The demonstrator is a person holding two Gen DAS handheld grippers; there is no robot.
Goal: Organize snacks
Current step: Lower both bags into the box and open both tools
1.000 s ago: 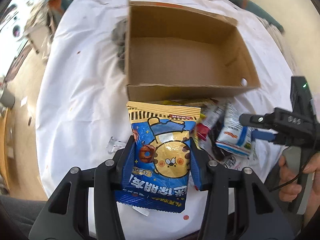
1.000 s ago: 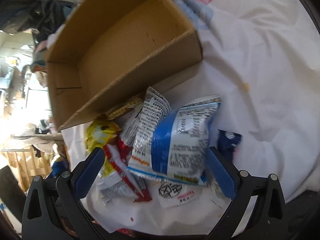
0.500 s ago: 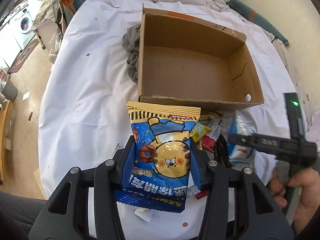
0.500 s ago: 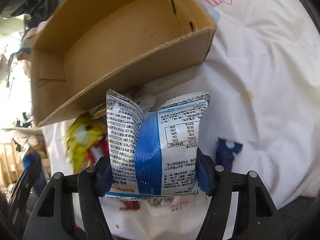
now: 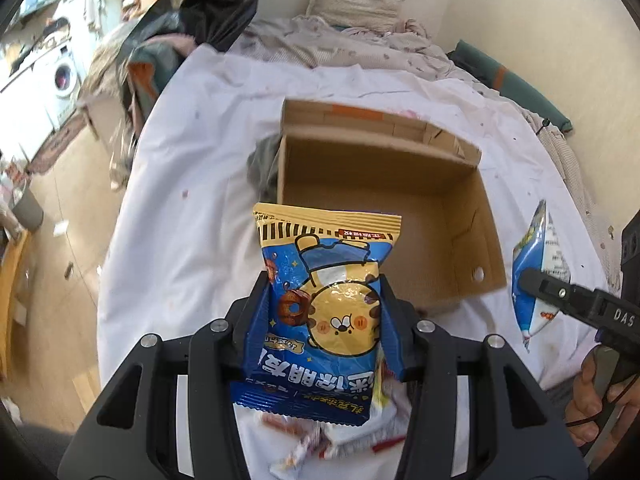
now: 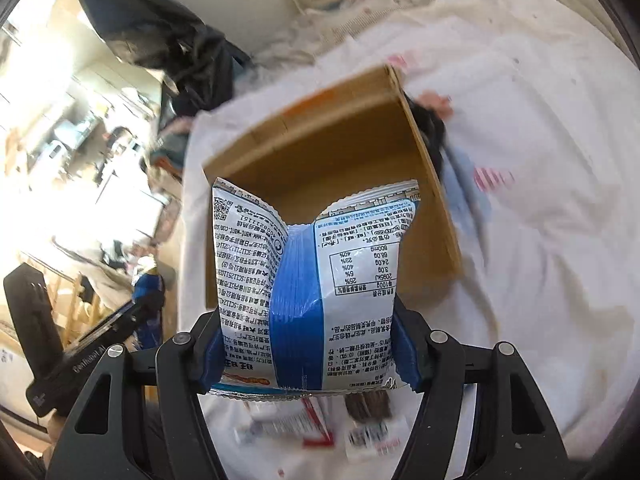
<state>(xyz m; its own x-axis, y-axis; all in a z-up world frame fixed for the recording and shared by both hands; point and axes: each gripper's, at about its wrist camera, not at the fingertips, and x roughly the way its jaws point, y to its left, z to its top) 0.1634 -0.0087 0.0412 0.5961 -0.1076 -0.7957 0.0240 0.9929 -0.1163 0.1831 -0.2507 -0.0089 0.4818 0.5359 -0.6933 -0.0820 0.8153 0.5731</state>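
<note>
My left gripper point(image 5: 323, 312) is shut on a blue and yellow snack bag with a cartoon bear point(image 5: 326, 300), held in the air in front of the open, empty cardboard box point(image 5: 472, 216). My right gripper point(image 6: 308, 340) is shut on a white and blue snack bag point(image 6: 312, 280), lifted before the same box point(image 6: 432, 204). That bag also shows at the right of the left wrist view point(image 5: 536, 268), pinched by the right gripper's finger point(image 5: 560, 292).
Several loose snack packets point(image 5: 344, 436) lie on the white sheet point(image 5: 192, 200) below my grippers, also in the right wrist view point(image 6: 316, 428). Dark cloth point(image 5: 262, 168) lies by the box's left side. Bedding and clothes pile up behind.
Both grippers have risen with their bags and now look down into the box. The right gripper closed on the white and blue bag and lifted it off the pile.
</note>
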